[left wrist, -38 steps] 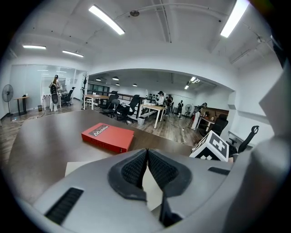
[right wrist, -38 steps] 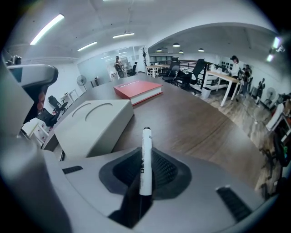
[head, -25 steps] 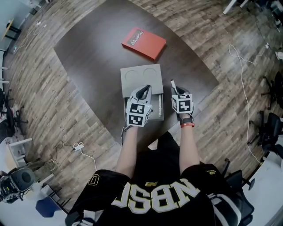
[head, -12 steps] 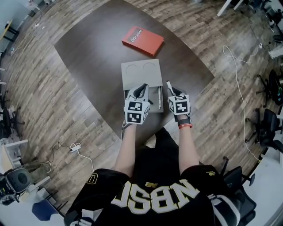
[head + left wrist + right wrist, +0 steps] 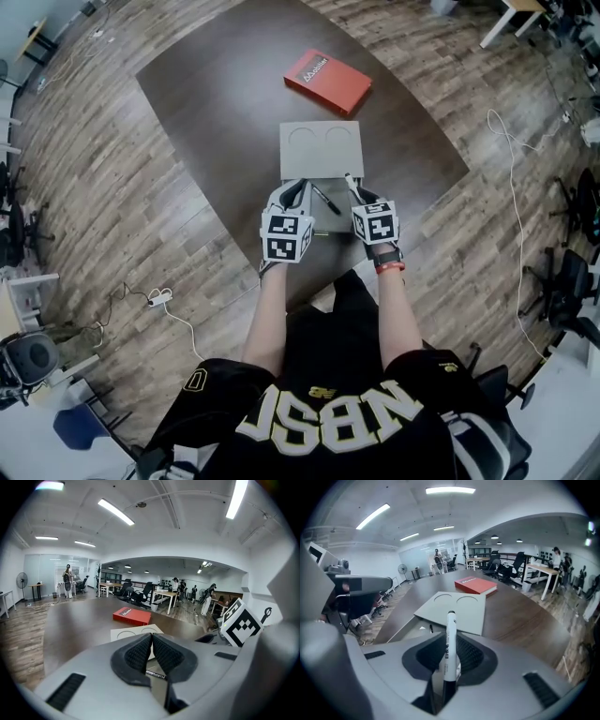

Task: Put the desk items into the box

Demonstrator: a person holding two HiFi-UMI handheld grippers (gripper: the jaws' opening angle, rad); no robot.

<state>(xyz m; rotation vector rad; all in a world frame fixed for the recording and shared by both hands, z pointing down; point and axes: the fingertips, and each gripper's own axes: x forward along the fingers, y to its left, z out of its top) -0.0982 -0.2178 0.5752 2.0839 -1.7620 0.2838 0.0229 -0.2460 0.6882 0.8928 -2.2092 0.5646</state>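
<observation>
A grey box (image 5: pixel 330 217) lies on the dark table between my two grippers, its flat lid (image 5: pixel 321 150) slid toward the far end. A black pen (image 5: pixel 326 199) lies slanted inside it. My right gripper (image 5: pixel 360 193) is shut on a white marker (image 5: pixel 450 639), which sticks out forward over the box's right edge. In the right gripper view the lid (image 5: pixel 452 609) and the pen (image 5: pixel 431 628) show beyond the marker. My left gripper (image 5: pixel 294 190) hovers over the box's left side, its pads (image 5: pixel 140 651) pressed together with nothing between them.
A red book (image 5: pixel 327 79) lies on the table beyond the lid, and it appears as the red book (image 5: pixel 132 615) in the left gripper view too. The table edge runs just under my wrists. Office chairs, desks and floor cables surround the table.
My right gripper has carried the marker left, up to the box's right edge. The left gripper stays over the box. The black pen now lies slanted instead of straight.
</observation>
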